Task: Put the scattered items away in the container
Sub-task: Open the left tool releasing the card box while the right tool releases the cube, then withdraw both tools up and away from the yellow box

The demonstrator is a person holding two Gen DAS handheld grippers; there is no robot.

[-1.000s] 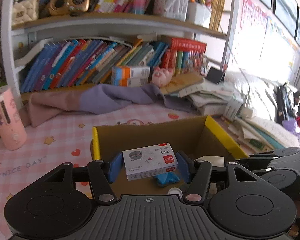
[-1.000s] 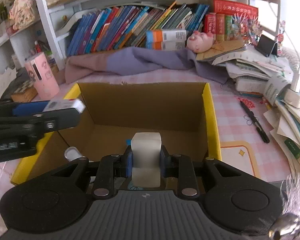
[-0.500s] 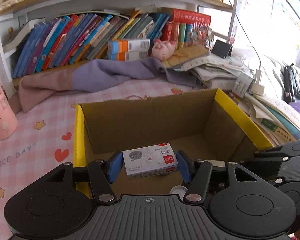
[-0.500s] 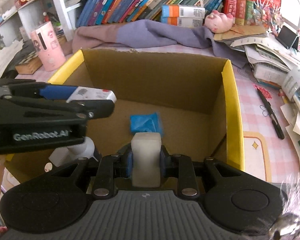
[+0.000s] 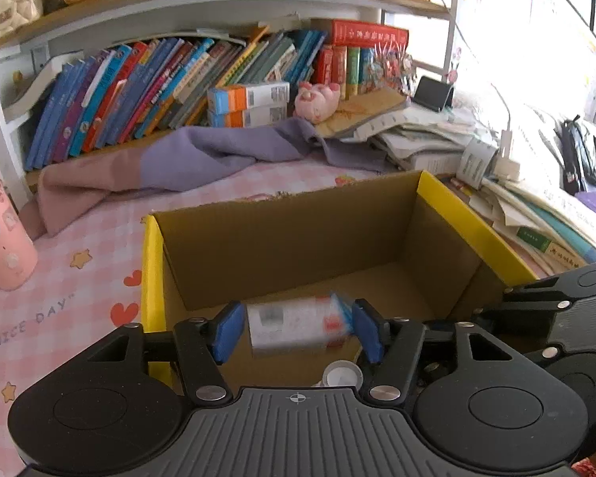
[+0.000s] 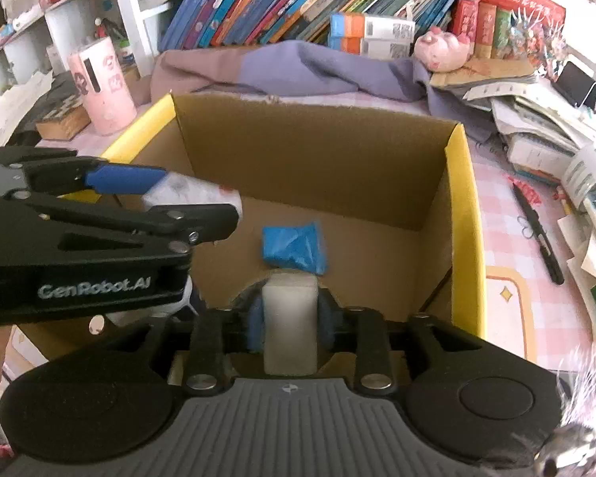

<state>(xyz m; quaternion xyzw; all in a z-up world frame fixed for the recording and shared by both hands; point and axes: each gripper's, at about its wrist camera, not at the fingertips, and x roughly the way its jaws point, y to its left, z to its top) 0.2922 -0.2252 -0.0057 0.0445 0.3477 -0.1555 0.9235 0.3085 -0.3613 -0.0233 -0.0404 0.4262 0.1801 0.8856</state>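
Note:
A cardboard box [image 5: 469, 214] with yellow rims stands on the pink checked desk. Over its near left part hangs my left gripper [image 5: 298, 330]. Its jaws are opening, and a white staples box [image 5: 290, 328] lies blurred between the blue pads with gaps at its sides. My right gripper [image 6: 289, 318] is inside the cardboard box [image 6: 463, 218] too. Its jaws are opening around an upright white block [image 6: 289, 322]. A blue packet [image 6: 294, 248] lies on the box floor just beyond it. The left gripper [image 6: 198, 200] reaches in from the left.
A white bottle cap [image 5: 341, 373] lies in the box near the front. A pink cylinder [image 5: 2, 238] stands at left, a purple and pink cloth [image 5: 202, 159] lies behind the box, and piled papers [image 5: 536, 214] sit at right. A black pen [image 6: 536, 230] lies on the desk.
Both pairs of jaws have spread. The staples box has gone blurred and loose between the left pads. The white block sits slightly lower. The left gripper has come further over the box.

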